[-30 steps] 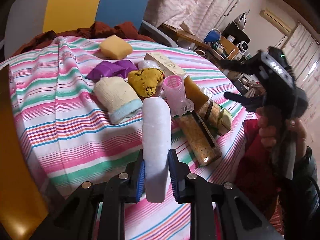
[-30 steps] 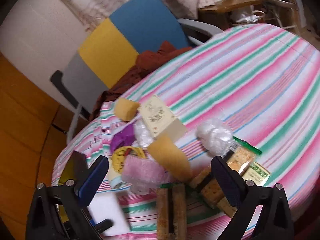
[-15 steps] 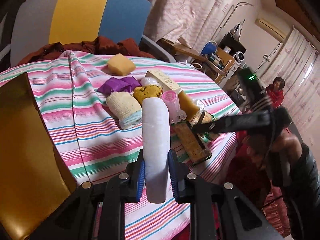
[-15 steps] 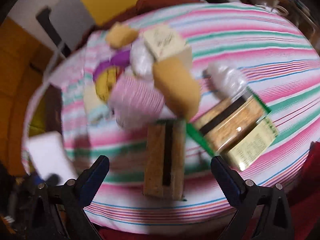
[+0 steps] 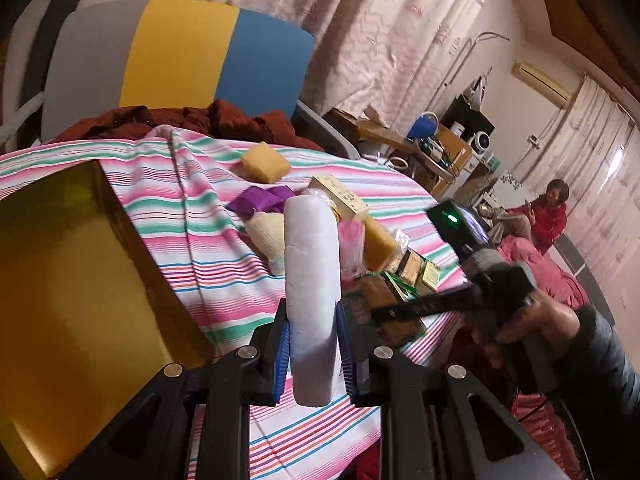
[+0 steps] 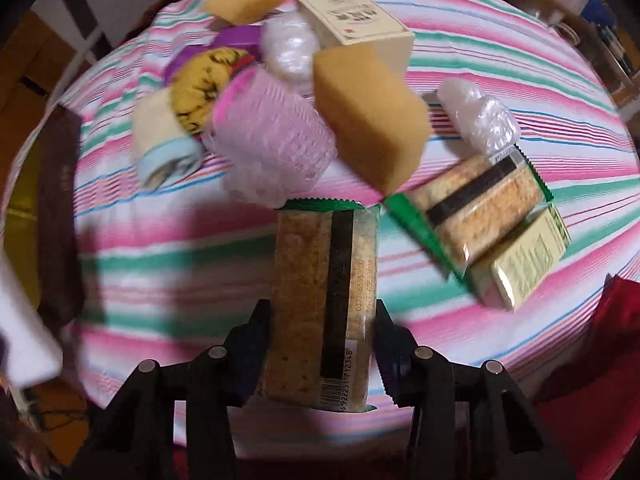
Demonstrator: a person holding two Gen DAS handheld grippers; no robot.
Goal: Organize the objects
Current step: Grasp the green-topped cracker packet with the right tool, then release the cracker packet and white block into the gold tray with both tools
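From your left wrist view, your left gripper (image 5: 312, 346) pinches the white foam block (image 5: 311, 280) upright above the striped tablecloth (image 5: 224, 240), beside a gold box (image 5: 72, 300). From your right wrist view, your right gripper (image 6: 322, 344) has its fingers against both sides of the cracker pack (image 6: 324, 304) at the table's near edge.

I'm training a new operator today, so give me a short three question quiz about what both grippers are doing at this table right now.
1. True or false: the left gripper is empty.
2. What lies between the right gripper's jaws? A) orange sponge B) cracker packet C) pink roller
3. Name what the second cracker packet rests partly on.

Key:
1. False. Its jaws are clamped on a white foam block.
2. B, the cracker packet with a barcode; the jaws flank it, the grip looks closed.
3. A pale green box on the striped tablecloth.
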